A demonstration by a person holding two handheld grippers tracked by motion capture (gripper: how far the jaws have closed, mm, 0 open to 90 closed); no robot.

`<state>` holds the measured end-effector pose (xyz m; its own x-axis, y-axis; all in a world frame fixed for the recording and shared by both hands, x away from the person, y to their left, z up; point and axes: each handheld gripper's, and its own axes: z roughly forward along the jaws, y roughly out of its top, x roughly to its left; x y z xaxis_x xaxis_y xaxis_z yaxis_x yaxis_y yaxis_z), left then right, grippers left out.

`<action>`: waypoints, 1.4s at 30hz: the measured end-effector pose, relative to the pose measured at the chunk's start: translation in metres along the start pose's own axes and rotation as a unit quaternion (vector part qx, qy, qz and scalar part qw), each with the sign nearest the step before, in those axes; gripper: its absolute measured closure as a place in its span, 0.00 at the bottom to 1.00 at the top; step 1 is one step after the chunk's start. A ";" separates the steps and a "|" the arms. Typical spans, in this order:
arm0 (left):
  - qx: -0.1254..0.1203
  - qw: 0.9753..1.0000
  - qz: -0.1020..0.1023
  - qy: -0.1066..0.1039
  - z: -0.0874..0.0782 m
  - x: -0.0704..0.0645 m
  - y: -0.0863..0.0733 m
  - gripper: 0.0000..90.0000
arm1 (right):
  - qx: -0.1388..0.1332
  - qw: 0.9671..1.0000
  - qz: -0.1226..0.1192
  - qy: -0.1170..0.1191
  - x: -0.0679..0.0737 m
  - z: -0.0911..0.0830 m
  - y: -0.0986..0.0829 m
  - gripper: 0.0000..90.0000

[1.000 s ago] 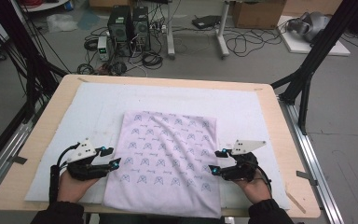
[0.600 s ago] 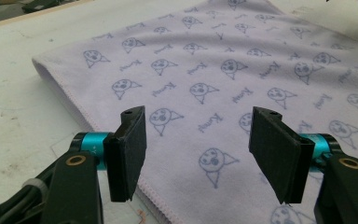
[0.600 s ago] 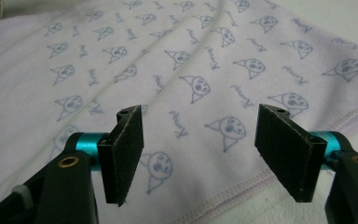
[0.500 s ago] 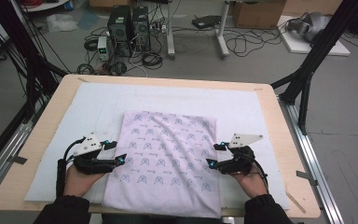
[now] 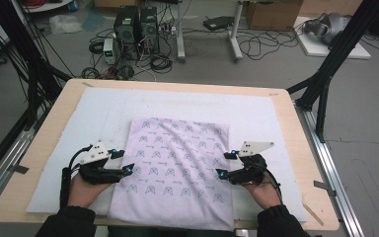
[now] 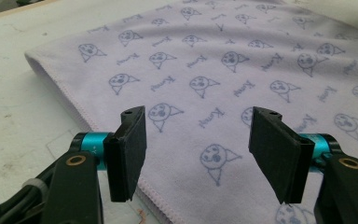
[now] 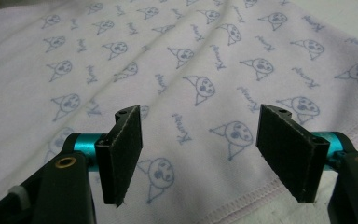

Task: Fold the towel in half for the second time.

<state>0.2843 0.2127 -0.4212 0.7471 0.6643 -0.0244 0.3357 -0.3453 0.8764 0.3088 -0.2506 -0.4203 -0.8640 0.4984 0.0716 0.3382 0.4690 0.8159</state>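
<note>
A pale lilac towel (image 5: pixel 177 168) printed with small blue faces lies flat in the middle of the table, folded to a rectangle. My left gripper (image 5: pixel 122 162) is open at the towel's left edge, jaws pointing right. In the left gripper view the left gripper (image 6: pixel 196 149) hovers just above the towel (image 6: pixel 223 70) and its hemmed edge. My right gripper (image 5: pixel 225 164) stands open at the towel's right edge, jaws pointing left. The right gripper view has the right gripper (image 7: pixel 198 154) spread wide over the towel (image 7: pixel 168 60) near its stitched hem.
A white mat (image 5: pixel 94 113) covers the wooden table (image 5: pixel 296 128) beneath the towel. Black frame posts (image 5: pixel 335 54) stand at the right and left. Computers and cables (image 5: pixel 133 29) sit on the floor beyond the far edge.
Both grippers have moved inward and slightly forward, from beside the towel to its left and right edges. The towel has not moved.
</note>
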 end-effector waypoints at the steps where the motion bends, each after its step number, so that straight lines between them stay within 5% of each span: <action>1: 0.002 1.000 -0.001 0.001 0.001 0.000 0.000 0.41 | 0.001 1.000 0.000 0.001 0.000 0.000 0.000 0.34; 8: 0.022 1.000 -0.001 0.004 0.004 0.015 0.007 0.42 | 0.009 1.000 0.002 -0.003 -0.012 0.001 0.004 0.34; 16: 0.034 0.999 -0.002 0.017 0.015 0.054 0.039 0.46 | 0.019 0.999 0.033 -0.024 -0.057 -0.002 0.024 0.35; 27: 0.040 0.998 -0.036 0.041 0.044 0.107 0.077 0.56 | 0.017 0.997 0.046 -0.051 -0.111 0.009 0.063 0.37; 34: 0.075 0.994 -0.054 0.063 0.078 0.120 0.077 0.59 | 0.033 0.995 0.075 -0.060 -0.132 0.028 0.050 0.41; 42: 0.108 0.987 -0.081 0.087 0.105 0.124 0.063 0.53 | 0.047 0.992 0.090 -0.074 -0.137 0.041 0.037 0.42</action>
<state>0.4581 0.2040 -0.4196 0.5702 0.8196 -0.0562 0.5714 -0.3465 0.7440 0.4550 -0.2716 -0.4238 -0.7251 0.6781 0.1203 0.5209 0.4258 0.7398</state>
